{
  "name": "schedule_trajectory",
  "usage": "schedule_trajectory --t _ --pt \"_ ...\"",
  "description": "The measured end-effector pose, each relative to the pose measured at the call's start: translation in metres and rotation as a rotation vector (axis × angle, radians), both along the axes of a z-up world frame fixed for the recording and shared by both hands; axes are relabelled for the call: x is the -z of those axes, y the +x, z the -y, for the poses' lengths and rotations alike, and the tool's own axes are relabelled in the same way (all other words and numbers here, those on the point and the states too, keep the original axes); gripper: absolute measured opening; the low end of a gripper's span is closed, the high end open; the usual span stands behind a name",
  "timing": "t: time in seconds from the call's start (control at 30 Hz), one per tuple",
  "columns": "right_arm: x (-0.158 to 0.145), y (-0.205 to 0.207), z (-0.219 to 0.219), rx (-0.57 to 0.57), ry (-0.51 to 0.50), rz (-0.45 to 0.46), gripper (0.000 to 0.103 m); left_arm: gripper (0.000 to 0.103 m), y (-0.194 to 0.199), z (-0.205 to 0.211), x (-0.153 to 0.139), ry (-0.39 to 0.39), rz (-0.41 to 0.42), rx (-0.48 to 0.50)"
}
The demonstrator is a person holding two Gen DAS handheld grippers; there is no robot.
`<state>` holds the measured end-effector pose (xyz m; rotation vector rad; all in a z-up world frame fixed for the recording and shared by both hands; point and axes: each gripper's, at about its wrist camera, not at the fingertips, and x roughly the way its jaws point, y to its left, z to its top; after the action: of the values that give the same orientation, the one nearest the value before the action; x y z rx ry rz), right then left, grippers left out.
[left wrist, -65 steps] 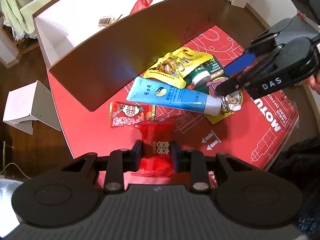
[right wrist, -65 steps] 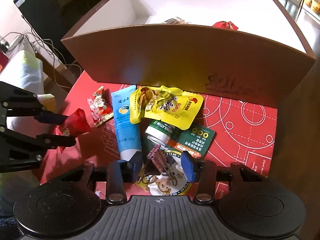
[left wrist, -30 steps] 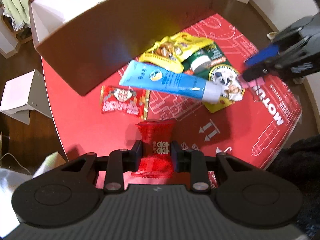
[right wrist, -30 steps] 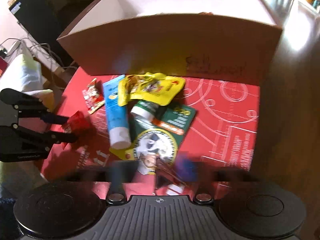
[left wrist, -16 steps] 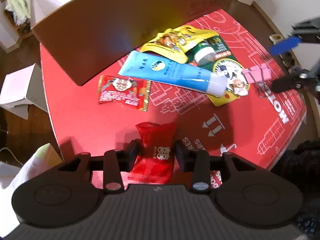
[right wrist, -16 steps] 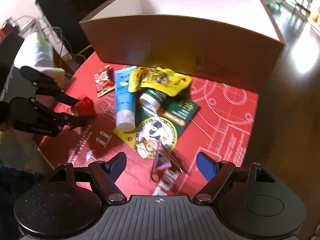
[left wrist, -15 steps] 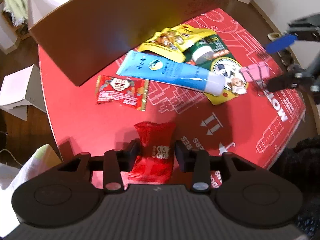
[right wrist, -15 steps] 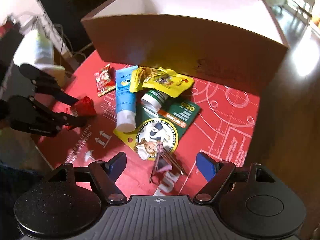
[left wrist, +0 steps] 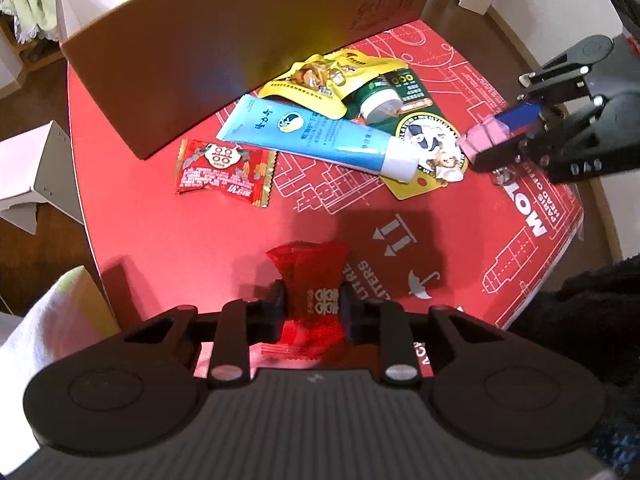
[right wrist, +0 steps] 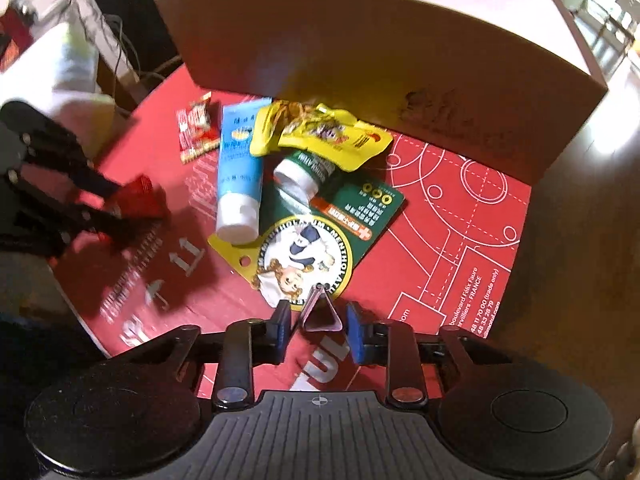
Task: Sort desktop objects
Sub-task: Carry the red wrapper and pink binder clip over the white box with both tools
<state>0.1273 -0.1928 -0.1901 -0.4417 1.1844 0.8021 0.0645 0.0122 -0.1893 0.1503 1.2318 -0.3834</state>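
Red candy sits pinched in the left gripper, which reopened half a second ago and has clamped again above the red mat; the tube and sachet lie beyond, before the brown box.

From the right wrist, the right gripper, spread wide a moment back, now closes on the pink clip. Both picks look ready for the box. Dark wood floor surrounds the table.

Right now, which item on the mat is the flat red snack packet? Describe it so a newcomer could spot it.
Start at the big brown box on the red mat. Just in front of its left corner, beside the blue tube, lies the flat red snack packet. Unlike the red candy in the left gripper, it lies flat with gold zigzag edges.
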Motion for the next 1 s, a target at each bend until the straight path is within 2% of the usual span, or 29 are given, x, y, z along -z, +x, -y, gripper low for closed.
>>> schedule_trajectory --t 0.13,0.5,0.7,1.0 --pt "-0.007 0.01 0.009 0.093 0.051 -0.059 0.017 0.023 -0.001 0.003 -0.009 -0.006 0.018 0.009" --pt "-0.023 0.029 0.027 0.234 0.189 -0.148 0.017 0.023 0.005 0.011 -0.033 -0.018 0.069 0.011" --pt "-0.043 0.038 0.032 0.235 0.237 -0.169 0.017 0.023 0.008 0.011 -0.05 -0.02 0.094 0.021" --pt "-0.087 0.061 0.031 0.193 0.304 -0.143 0.017 0.022 0.027 -0.001 -0.087 -0.004 0.163 0.021"
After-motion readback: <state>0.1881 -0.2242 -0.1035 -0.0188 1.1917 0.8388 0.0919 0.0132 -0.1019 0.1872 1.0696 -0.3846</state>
